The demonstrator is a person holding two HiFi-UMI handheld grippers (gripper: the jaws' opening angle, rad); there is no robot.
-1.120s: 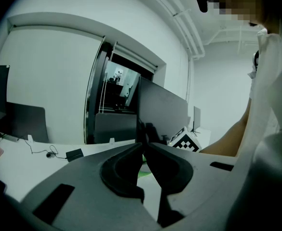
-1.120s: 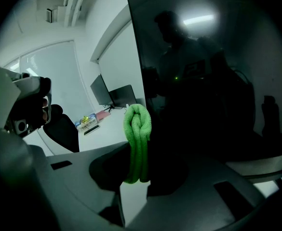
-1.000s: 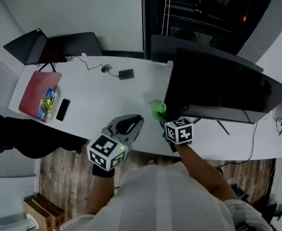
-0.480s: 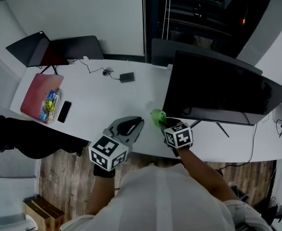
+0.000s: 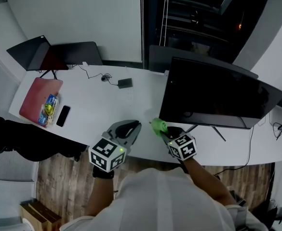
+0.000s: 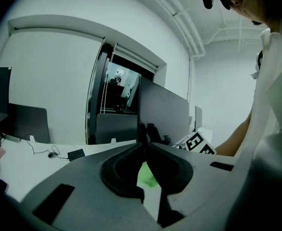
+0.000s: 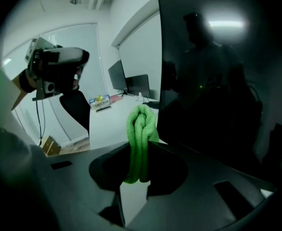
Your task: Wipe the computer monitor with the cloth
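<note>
the wide dark monitor (image 5: 218,93) stood on the white desk (image 5: 92,105), its screen unlit. the right gripper (image 7: 140,148) had its jaws pinching a folded green cloth (image 7: 141,124), which stuck out past the tips just beside the screen's lower left corner; whether it touched the glass i could not tell. to wipe well, i judged the cloth's soft fold should meet the screen flat, with light pressure and overlapping passes, keeping the hard jaw tips off the panel. the left gripper (image 6: 142,146) hung with jaws pressed together and empty near the desk edge. no brand or logo was readable, and print on the yellow packet (image 5: 47,107) was too small.
</note>
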